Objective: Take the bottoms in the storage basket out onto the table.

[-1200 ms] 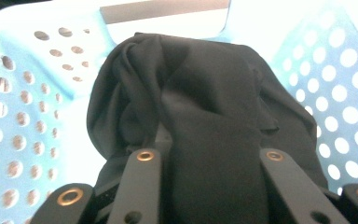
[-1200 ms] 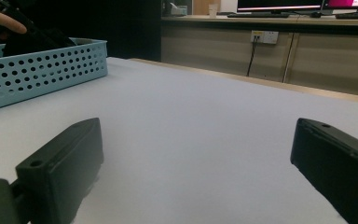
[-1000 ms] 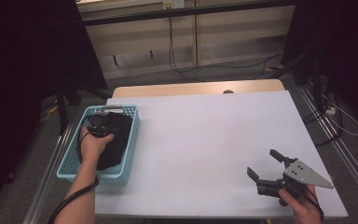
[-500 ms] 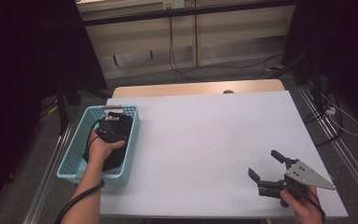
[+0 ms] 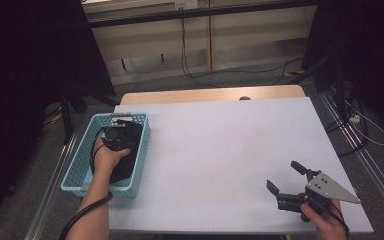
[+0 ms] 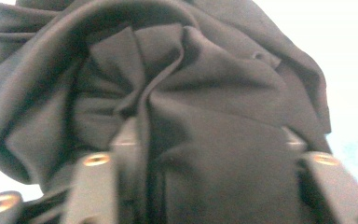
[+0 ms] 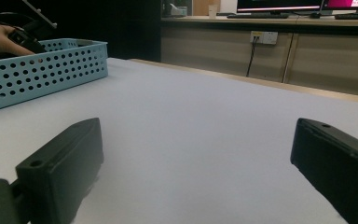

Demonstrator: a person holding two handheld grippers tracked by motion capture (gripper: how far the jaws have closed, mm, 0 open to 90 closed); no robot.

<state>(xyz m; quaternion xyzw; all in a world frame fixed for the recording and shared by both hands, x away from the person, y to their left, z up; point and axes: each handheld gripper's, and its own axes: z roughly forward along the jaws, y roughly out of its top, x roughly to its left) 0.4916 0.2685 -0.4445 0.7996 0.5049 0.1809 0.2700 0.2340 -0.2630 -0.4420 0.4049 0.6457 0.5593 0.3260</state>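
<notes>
— What's different from a second ago?
— The left claw (image 5: pixel 116 136) has pushed toward the basket's (image 5: pixel 75 170) far end, at the frame's left. Jaws apart, dark cloth (image 6: pixel 177 107) between them.
— And the right claw (image 5: pixel 289 184)?
— Unmoved at the counter's (image 5: pixel 220 150) lower right, held low, wide open, empty.

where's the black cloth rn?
In the high view, the crumpled black cloth lies inside the light-blue perforated plastic basket at the table's left edge, under the left gripper.
</notes>
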